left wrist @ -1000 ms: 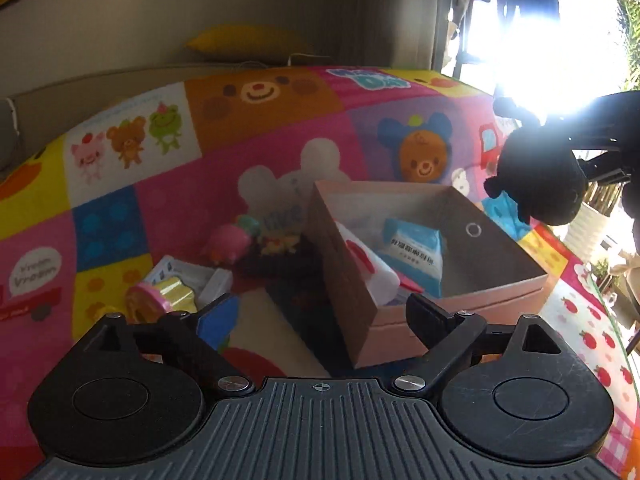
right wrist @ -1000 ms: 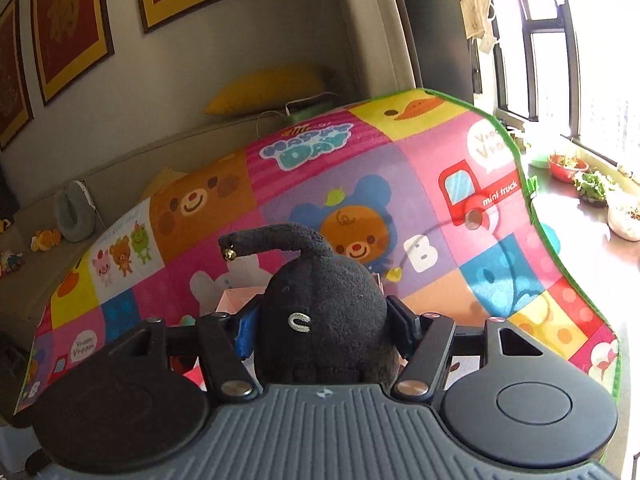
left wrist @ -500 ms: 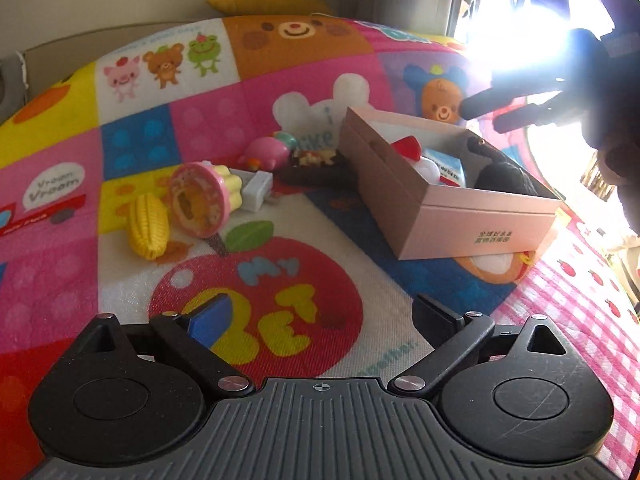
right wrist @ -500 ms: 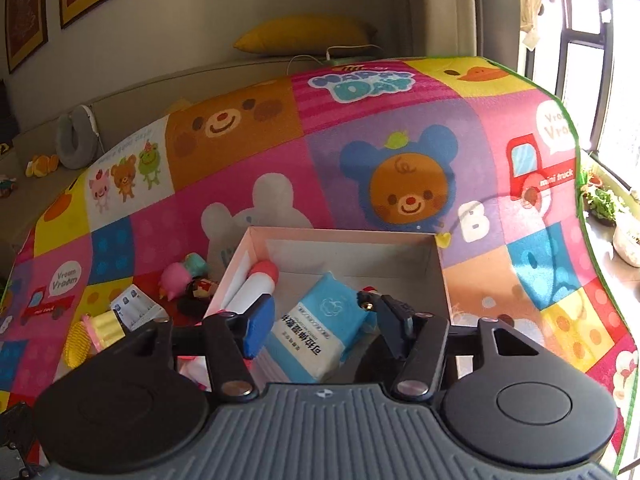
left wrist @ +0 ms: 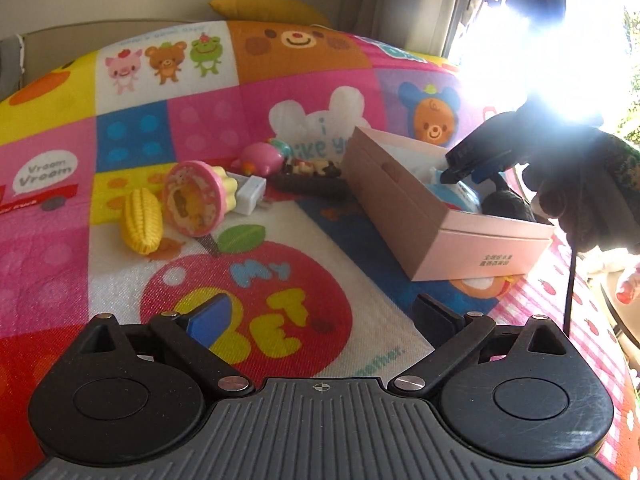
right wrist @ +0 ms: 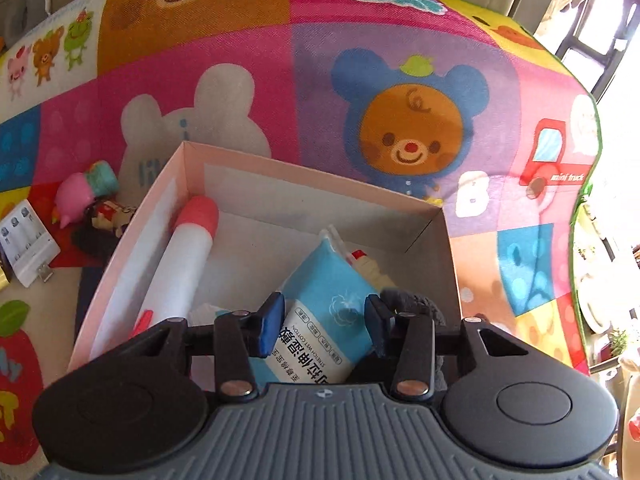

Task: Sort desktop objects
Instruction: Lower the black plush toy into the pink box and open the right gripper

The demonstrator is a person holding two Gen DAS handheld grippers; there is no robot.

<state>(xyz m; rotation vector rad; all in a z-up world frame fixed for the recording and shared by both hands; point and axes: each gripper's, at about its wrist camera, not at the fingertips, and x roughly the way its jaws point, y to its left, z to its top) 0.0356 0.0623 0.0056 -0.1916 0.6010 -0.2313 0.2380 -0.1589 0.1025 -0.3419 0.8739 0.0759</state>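
An open pink box (left wrist: 400, 208) (right wrist: 132, 240) lies on the play mat. In it are a blue wipes pack (right wrist: 324, 280), a white tube with a red cap (right wrist: 180, 264) and a black plush toy (left wrist: 506, 204) (right wrist: 412, 304). My right gripper (right wrist: 325, 318) (left wrist: 468, 164) hangs over the box's near end. Its jaws are closing with nothing pinched between them; the pack lies below. My left gripper (left wrist: 320, 314) stands wide open and empty over the mat's red apple print. A yellow corn toy (left wrist: 142, 220) and a pink cupcake toy (left wrist: 196, 200) lie ahead on its left.
A white charger (left wrist: 250, 192) (right wrist: 26, 244), a pink bird toy (left wrist: 260, 158) (right wrist: 74, 200) and a dark flat item (left wrist: 312, 184) lie left of the box. A sofa with a yellow cushion (left wrist: 268, 8) stands behind the mat. The window at the right glares. A gloved hand (left wrist: 580, 200) holds the right gripper.
The right gripper let go of the black plush toy, which now lies in the box; it sank over the box and its jaws narrowed. The left gripper drew back and down.
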